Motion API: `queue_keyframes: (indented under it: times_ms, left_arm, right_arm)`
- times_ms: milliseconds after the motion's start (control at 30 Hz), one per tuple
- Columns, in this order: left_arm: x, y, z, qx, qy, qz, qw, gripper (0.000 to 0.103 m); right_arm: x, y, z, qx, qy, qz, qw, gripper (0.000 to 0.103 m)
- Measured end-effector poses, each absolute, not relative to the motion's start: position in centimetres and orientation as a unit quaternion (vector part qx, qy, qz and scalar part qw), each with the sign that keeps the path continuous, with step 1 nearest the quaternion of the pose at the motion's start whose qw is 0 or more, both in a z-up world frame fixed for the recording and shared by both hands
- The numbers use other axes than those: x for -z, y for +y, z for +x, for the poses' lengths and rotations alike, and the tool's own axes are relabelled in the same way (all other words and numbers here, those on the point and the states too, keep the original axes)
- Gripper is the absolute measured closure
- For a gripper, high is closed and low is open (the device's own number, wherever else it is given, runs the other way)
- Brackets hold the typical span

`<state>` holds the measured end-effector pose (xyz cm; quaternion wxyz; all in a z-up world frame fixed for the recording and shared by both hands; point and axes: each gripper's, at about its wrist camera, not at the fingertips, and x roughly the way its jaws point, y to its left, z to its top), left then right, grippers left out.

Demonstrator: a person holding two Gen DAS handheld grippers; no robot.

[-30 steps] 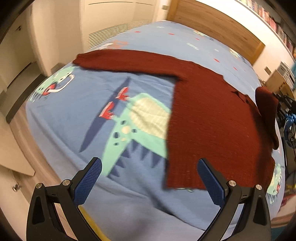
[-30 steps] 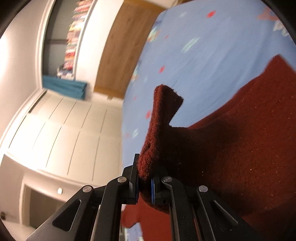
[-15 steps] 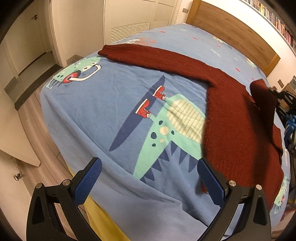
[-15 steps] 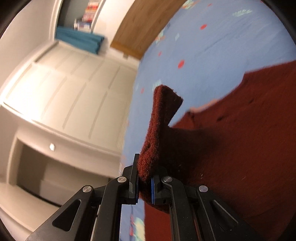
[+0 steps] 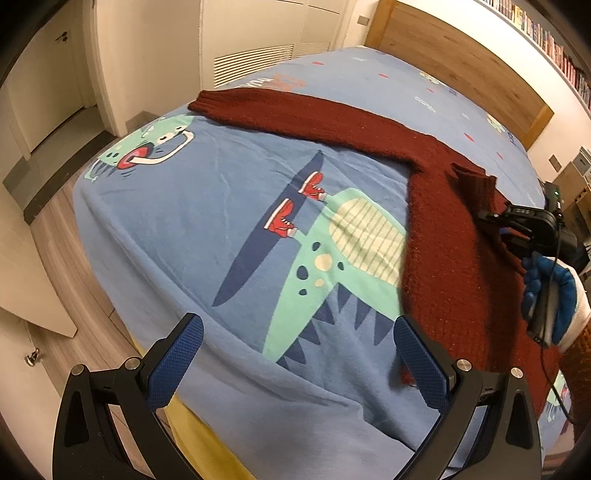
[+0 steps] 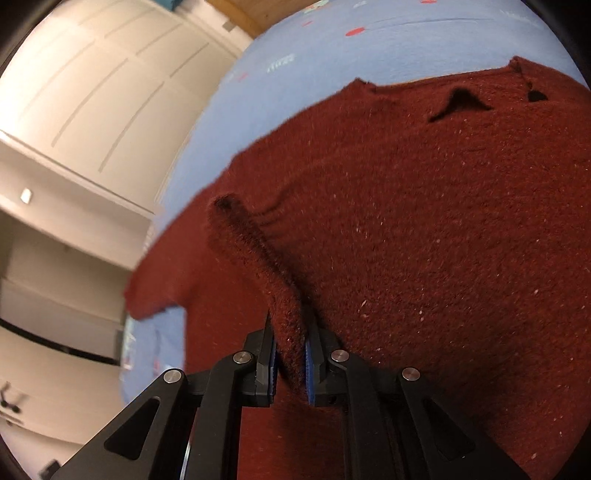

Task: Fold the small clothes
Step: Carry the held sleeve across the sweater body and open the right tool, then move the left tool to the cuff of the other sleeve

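Closest to the left wrist camera, the left gripper (image 5: 297, 356) hangs over the near edge of the bed (image 5: 229, 373). Its two blue-padded fingers (image 5: 176, 363) stand wide apart and nothing is between them; below them is only the blue bedsheet (image 5: 192, 221) with a big green dinosaur print (image 5: 332, 266). The right finger is just beside the bottom hem of the dark red knitted sweater (image 5: 454, 266), but I cannot tell whether it touches the hem.

In the right wrist view, the right gripper (image 6: 290, 360) has a sleeve cuff (image 6: 255, 258) of the sweater between its fingers (image 6: 311, 363). The jaws have just been opening a little — they stand close together and the cuff fills the narrow gap, with the blue pads against the knit on both sides. The cuff rises from the fingers and leans over the body of the sweater.

The sweater lies flat on the bed, on its right half as the left camera sees it. Its other sleeve (image 5: 295, 114) stretches far to the left, across the sheet. The right gripper with a blue-gloved hand (image 5: 550, 291) is at the sweater's right side.

Farther back are a wooden headboard (image 5: 458, 62), white wardrobe doors (image 5: 255, 33) and a shelf of books (image 5: 543, 33) — all well apart from the sweater.
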<state>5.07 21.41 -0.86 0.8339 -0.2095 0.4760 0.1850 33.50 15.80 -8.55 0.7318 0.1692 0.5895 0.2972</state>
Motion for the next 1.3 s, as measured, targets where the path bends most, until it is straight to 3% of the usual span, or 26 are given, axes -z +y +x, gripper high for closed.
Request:
queue_keyframes:
  times_ms: [233, 533, 933, 1300]
  left_arm:
    - [1.3, 21.7, 6.3, -0.17, 0.48, -0.224, 0.831, 0.002]
    - [1.2, 24.7, 8.1, -0.174, 0.464, -0.239, 0.835, 0.002]
    - [2.4, 32.5, 11.8, -0.211, 0.442, -0.27, 0.829, 0.002]
    - [5.7, 41.5, 16.8, -0.207, 0.401, -0.382, 0.806, 0.002]
  right_arm:
    - [7.0, 17.3, 32.8, -0.316, 0.588, 0.105, 0.737, 0.07]
    - [4.2, 16.4, 32.4, -0.318, 0.553, 0.066, 0.767, 0.07]
    - [6.9, 17.5, 31.6, -0.312, 0.577, 0.061, 0.753, 0.07]
    - [2.9, 15.1, 30.0, -0.333, 0.549, 0.062, 0.764, 0.07]
